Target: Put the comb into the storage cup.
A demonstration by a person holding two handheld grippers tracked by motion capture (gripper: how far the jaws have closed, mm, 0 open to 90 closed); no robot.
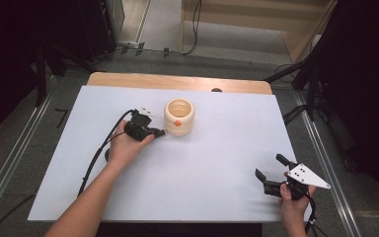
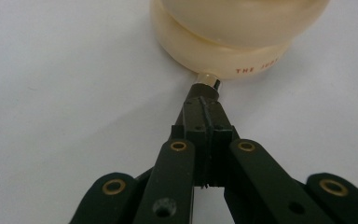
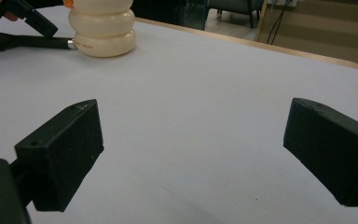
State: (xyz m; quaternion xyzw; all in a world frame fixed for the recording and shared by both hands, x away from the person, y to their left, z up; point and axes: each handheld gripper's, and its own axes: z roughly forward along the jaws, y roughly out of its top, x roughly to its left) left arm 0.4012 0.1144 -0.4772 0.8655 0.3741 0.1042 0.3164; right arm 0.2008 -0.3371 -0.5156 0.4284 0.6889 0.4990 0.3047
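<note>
A: Cream jar point(image 1: 179, 117) first, since your left tool is right on it. Where does it sit for you?

B: On the white table sheet point(image 1: 217, 163), toward the far side and a little left of the middle. It stands upright, mouth open to the top, with ribbed, bulging walls and a small orange mark on its near face. In the left gripper view point(image 2: 223, 37) you see red lettering low on its bottom ring.

A: And the table itself?

B: Your sheet covers nearly all of it; a strip of wooden edge point(image 1: 177, 81) shows along the far side.

A: Now your left gripper point(image 1: 162, 132)?

B: You hold it just left of the jar, pointing right at its base. Its jaws are pressed together, and a small metal-tipped piece point(image 2: 208, 80) sticks out from between their ends, clamped there. That silver tip touches the jar's lowest ring, or very nearly; in the right gripper view point(image 3: 71, 44) it looks to meet the jar's bottom bulge.

A: Your right gripper point(image 1: 271, 172)?

B: You keep it at the near right corner of the sheet, well apart from the jar, aimed left and far. Its jaws stand wide apart with only bare sheet between the two black pads point(image 3: 63, 154).
</note>
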